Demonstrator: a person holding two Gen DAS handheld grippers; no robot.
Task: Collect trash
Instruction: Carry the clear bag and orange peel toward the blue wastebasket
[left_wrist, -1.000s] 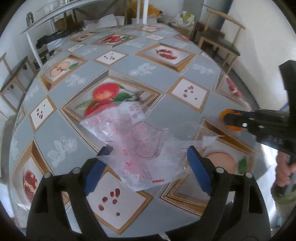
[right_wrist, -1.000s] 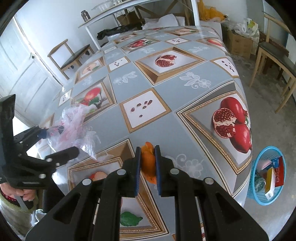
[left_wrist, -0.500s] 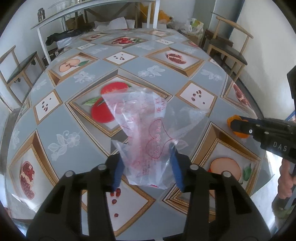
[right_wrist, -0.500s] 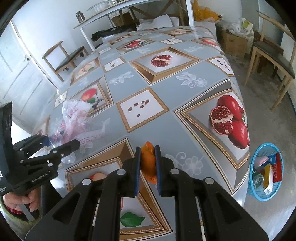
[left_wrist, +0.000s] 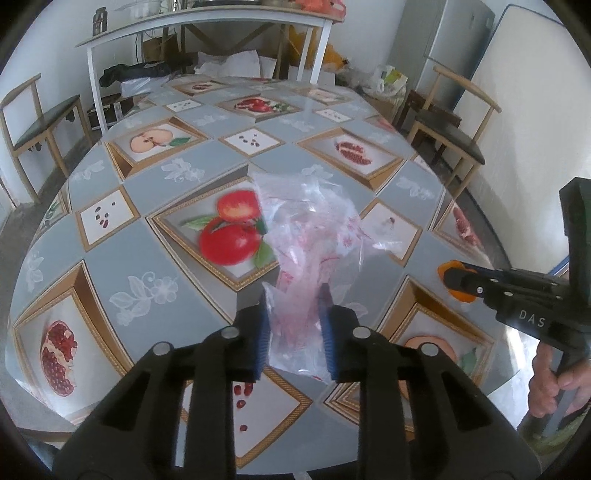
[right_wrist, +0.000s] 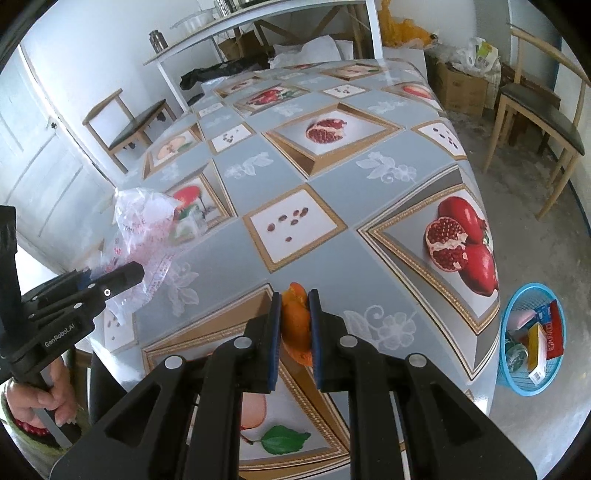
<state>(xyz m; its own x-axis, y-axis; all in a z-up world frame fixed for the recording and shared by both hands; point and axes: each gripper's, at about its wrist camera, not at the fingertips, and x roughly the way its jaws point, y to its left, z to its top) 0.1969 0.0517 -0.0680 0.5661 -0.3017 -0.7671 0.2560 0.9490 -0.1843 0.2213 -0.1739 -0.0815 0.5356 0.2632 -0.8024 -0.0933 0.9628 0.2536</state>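
Note:
A crumpled clear plastic bag (left_wrist: 310, 236) with red print hangs bunched between the blue pads of my left gripper (left_wrist: 293, 295). Its jaws are closing, and they pinch the bag's lower part just above the fruit-patterned table (left_wrist: 110, 251). In the right wrist view the same bag (right_wrist: 144, 225) sticks up from the left gripper (right_wrist: 110, 275) at the table's left edge. My right gripper (right_wrist: 293, 295) is shut on a piece of orange peel (right_wrist: 295, 317), held over the table's near edge. That peel (left_wrist: 443, 267) also shows at the right of the left wrist view.
A blue basket (right_wrist: 517, 384) with packets in it stands on the floor, right of the table. Wooden chairs (right_wrist: 535, 114) (left_wrist: 37, 129) flank the table. A white shelf table (left_wrist: 207, 22) and cardboard boxes (right_wrist: 461, 88) stand at the far end.
The left jaws have come together on the plastic bag, which now stands bunched and lifted off the table. The right gripper has kept still with the peel.

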